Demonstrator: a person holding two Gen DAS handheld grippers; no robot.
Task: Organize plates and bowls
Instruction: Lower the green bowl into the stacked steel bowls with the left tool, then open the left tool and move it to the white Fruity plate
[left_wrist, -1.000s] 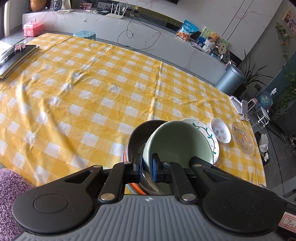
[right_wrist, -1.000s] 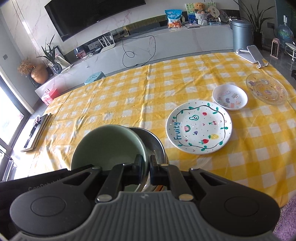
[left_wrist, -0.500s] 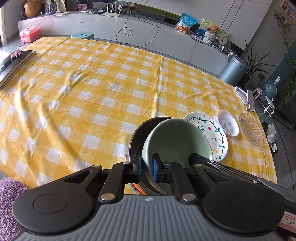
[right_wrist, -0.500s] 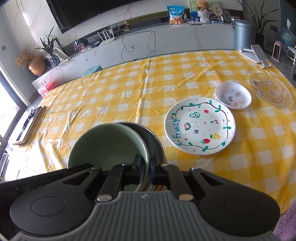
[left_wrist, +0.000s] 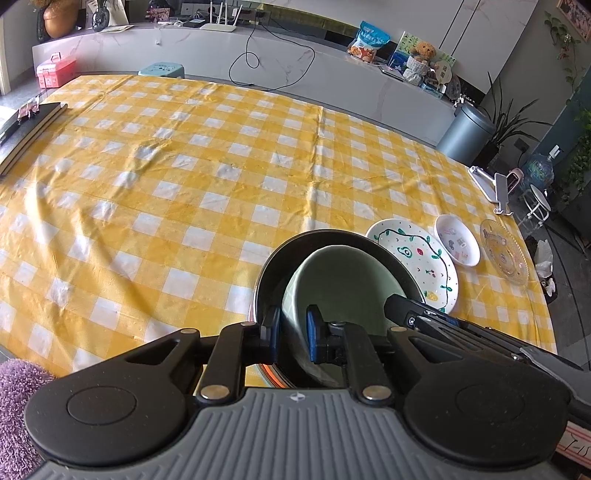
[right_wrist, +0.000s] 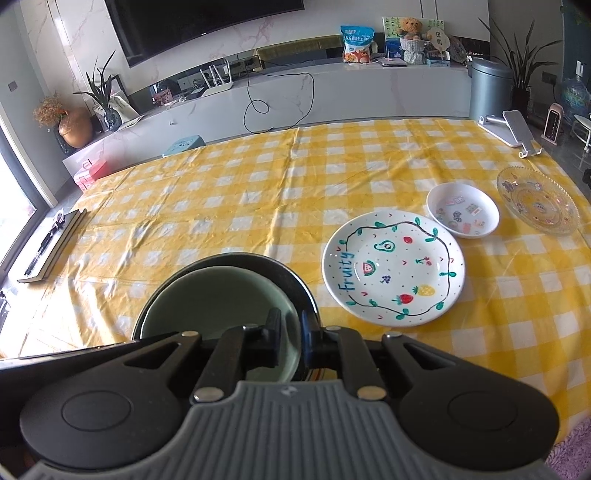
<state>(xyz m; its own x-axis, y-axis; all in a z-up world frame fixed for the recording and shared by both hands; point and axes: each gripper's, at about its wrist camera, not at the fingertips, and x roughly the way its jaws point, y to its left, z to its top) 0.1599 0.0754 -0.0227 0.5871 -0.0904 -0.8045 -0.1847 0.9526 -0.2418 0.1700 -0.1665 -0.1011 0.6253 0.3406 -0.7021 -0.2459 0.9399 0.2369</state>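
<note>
A pale green bowl (left_wrist: 343, 280) (right_wrist: 214, 299) sits tilted inside a larger dark bowl (left_wrist: 280, 266) (right_wrist: 291, 273) near the table's front edge. My left gripper (left_wrist: 293, 332) straddles the green bowl's near rim. Its jaws are opening, and a small gap shows beside each pad. My right gripper (right_wrist: 290, 330) straddles the same bowl's rim on the other side, its jaws also opening and no longer pressing. To the right lie a painted "Fruity" plate (right_wrist: 393, 267) (left_wrist: 417, 258), a small white bowl (right_wrist: 463, 210) and a clear glass plate (right_wrist: 535, 199).
The yellow checked tablecloth (left_wrist: 184, 177) covers the whole table. Dark books (left_wrist: 29, 125) lie at its far left edge and a phone stand (right_wrist: 513, 133) at the far right corner. A purple rug (left_wrist: 14, 406) lies below the near edge.
The green bowl has sunk lower into the dark bowl. Both grippers' jaws have widened slightly around its rim. The hands have stayed almost in place.
</note>
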